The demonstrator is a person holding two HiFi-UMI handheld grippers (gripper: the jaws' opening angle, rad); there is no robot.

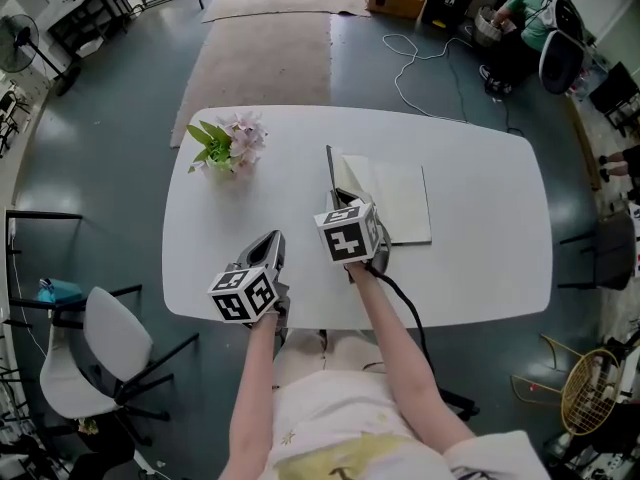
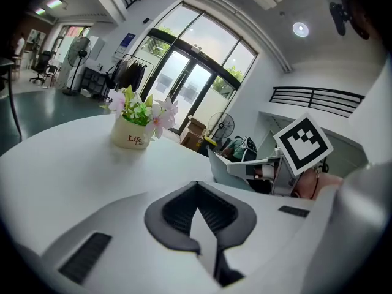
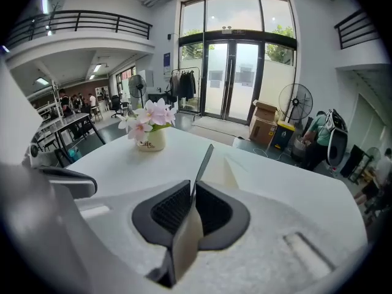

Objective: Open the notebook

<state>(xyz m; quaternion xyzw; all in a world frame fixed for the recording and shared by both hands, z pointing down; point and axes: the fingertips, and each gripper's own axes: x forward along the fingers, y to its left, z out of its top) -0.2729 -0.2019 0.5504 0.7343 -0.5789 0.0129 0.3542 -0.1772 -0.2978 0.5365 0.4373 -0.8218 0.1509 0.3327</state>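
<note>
The notebook (image 1: 400,203) lies flat in the middle of the white table (image 1: 480,258). Its thin cover (image 1: 330,173) stands straight up on the left side, like a little wall. The pale page under it shows.

The right gripper (image 1: 343,200) has the near edge of the cover. In the right gripper view its two dark fingers (image 3: 171,210) are pinched on the cover, one on each side. So the book looks about half open.

The left gripper (image 1: 272,243) sits low near the front of the table, well apart from the book. Its fingers (image 2: 177,212) are closed and hold nothing.

A flower pot (image 1: 232,146) stands at the far left of the table, well away from the book.

I think the step now is to swing the cover over to the left and lay it flat on the table. To do that well, the right gripper should move in a gentle curve around the spine, not pull straight. A straight pull could drag the whole book or bend the cover. The pinch should stay soft but firm until the cover is almost down. If the book starts to slide, the left gripper could press on the page side to hold it.
</note>
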